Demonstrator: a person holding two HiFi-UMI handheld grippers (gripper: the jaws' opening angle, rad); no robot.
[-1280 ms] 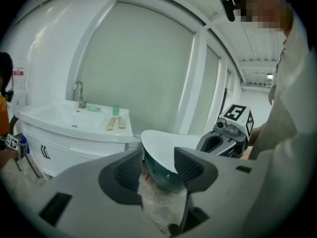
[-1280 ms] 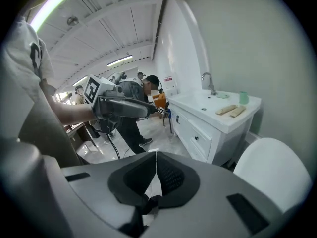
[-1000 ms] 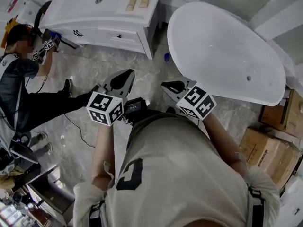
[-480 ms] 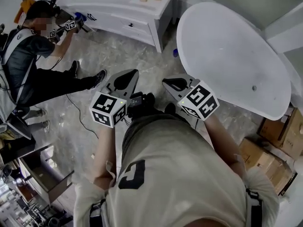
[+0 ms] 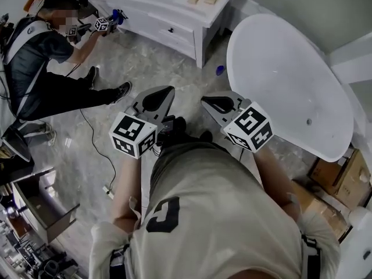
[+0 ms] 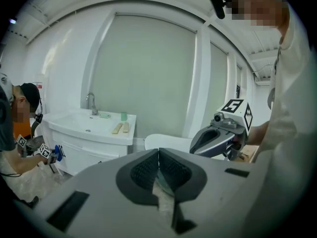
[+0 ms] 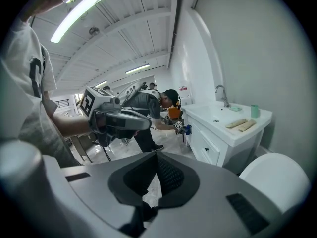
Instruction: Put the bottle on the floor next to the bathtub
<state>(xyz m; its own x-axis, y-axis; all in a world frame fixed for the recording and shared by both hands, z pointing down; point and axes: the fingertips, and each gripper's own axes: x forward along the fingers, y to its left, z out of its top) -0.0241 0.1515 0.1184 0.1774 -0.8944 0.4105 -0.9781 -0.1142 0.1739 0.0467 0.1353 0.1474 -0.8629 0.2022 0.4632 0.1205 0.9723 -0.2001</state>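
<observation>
Nearest, the left forearm point(image 5: 125, 185) and right forearm point(image 5: 272, 176) reach out from the beige shirt point(image 5: 221, 214). They hold the grippers side by side above the person's own black shoes point(image 5: 174, 125), aimed forward and somewhat downward. The left gripper point(image 5: 163, 93) has its jaws pressed together with nothing between them; its own view shows the ribbed pads meeting. The right gripper point(image 5: 208, 102) is likewise closed and empty. The two are near each other but apart.

Ahead of them the marble floor point(image 5: 145, 68) lies open, widest to the left, where a thin cable point(image 5: 93, 138) trails across it. To the right the white bathtub point(image 5: 290, 80) curves in close beside the right gripper, with cartons point(image 5: 337, 173) at its near right end. Farther on, the floor narrows to a gap between the tub's far rim and the corner of the white vanity point(image 5: 174, 16). The bottle point(image 5: 220, 70), a small blue thing too small to make out further, sits on the floor in that gap. It is just beside the tub and well ahead of both grippers. At far left a second person point(image 5: 40, 51) is low on the floor, one leg stretched out, reaching to the vanity front.

A second ago both grippers were closed in much the same stance, and the bottle lay at the same spot by the tub. The second person, then partly cut off at the left edge, now shows more fully.
</observation>
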